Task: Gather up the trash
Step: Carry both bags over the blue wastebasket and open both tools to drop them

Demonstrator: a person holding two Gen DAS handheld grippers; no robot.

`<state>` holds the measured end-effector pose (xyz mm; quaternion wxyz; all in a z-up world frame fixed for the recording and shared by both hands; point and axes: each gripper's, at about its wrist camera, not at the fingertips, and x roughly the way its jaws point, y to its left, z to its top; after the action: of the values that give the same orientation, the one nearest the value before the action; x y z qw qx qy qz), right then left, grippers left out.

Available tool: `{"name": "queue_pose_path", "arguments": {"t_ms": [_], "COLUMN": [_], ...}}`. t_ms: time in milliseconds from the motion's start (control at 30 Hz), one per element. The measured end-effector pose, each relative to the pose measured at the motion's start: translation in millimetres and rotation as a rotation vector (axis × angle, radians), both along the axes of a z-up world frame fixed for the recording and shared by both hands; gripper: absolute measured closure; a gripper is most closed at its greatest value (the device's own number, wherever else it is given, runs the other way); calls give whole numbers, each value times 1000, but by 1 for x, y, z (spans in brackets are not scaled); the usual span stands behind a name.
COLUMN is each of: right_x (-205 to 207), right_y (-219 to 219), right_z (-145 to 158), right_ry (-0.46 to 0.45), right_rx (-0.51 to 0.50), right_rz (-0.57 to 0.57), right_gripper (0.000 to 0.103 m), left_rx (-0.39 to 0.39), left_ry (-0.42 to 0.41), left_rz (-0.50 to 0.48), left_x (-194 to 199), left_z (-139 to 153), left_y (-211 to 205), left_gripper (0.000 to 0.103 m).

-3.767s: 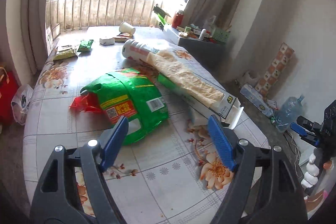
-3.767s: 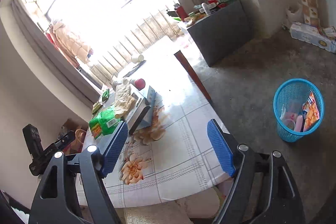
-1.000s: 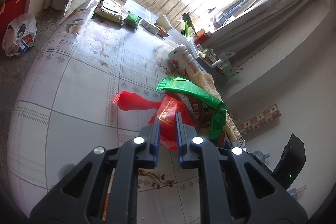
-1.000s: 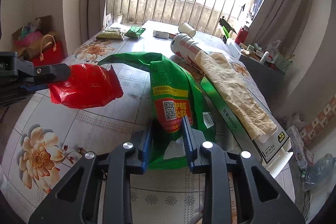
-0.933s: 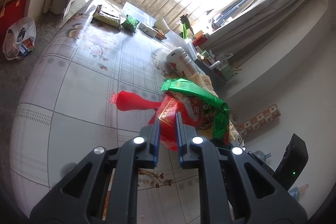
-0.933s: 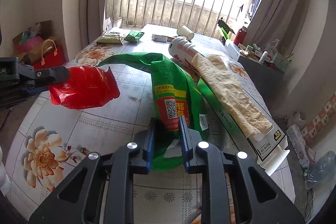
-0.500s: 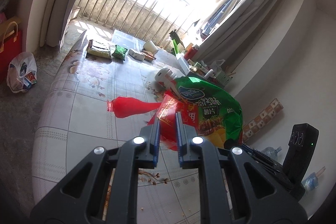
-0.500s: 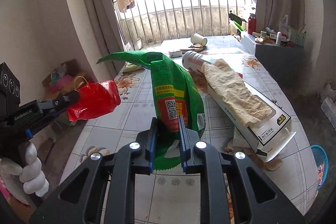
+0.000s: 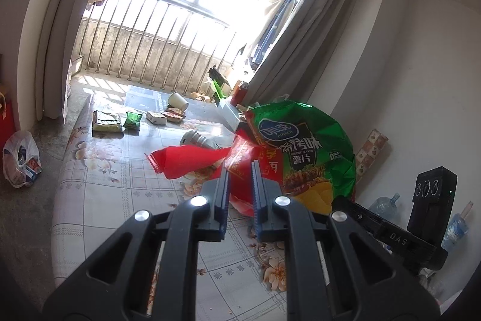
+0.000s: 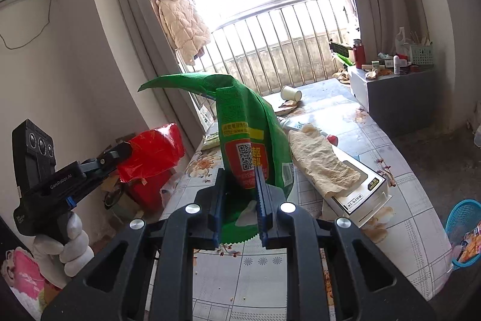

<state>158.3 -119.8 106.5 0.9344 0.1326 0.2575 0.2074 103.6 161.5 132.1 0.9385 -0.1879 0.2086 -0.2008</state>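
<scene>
Trash up in both tools, clear of the desk (image 10: 399, 218); left tool (image 9: 239, 170) pressed together on a red wrapper (image 9: 192, 160), pinching its crumpled end, loose tail sticking out to the left above the floral cloth; right tool (image 10: 239, 179) pinched on a green chip bag (image 10: 249, 134), gripping it near the bottom edge w/ the QR code facing the cam, top flopping over to the left; in the left cam that green bag hangs just right of the red wrapper, touching or overlapping it, can't tell which; white-gloved hand (image 10: 64, 248) holds the left tool's handle; on the desk: long white box (image 10: 357, 194) w/ a beige rag (image 10: 324, 161) draped on top, paper cup (image 10: 290, 94) on its side at the far end, small snack packs (image 9: 118, 122) near the far left corner; blue basket (image 10: 461, 215) on the floor off the desk's right side, wrappers inside.
</scene>
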Motion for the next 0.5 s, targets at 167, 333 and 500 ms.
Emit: {"name": "queue_pose_path", "arguments": {"t_ms": [167, 333, 500], "right_x": [-22, -41, -61], "right_y": [-46, -100, -162], "right_z": [11, 11, 3], "right_ry": [-47, -60, -53], "right_rx": [29, 54, 73], "right_rz": [-98, -216, -364], "right_gripper": [85, 85, 85], "left_rx": [28, 36, 45], "left_ry": [-29, -38, 3], "left_rz": [-88, -194, -356], "left_x": [3, 17, 40], "left_z": [18, 30, 33], "left_y": [-45, -95, -163], "left_gripper": [91, 91, 91]}}
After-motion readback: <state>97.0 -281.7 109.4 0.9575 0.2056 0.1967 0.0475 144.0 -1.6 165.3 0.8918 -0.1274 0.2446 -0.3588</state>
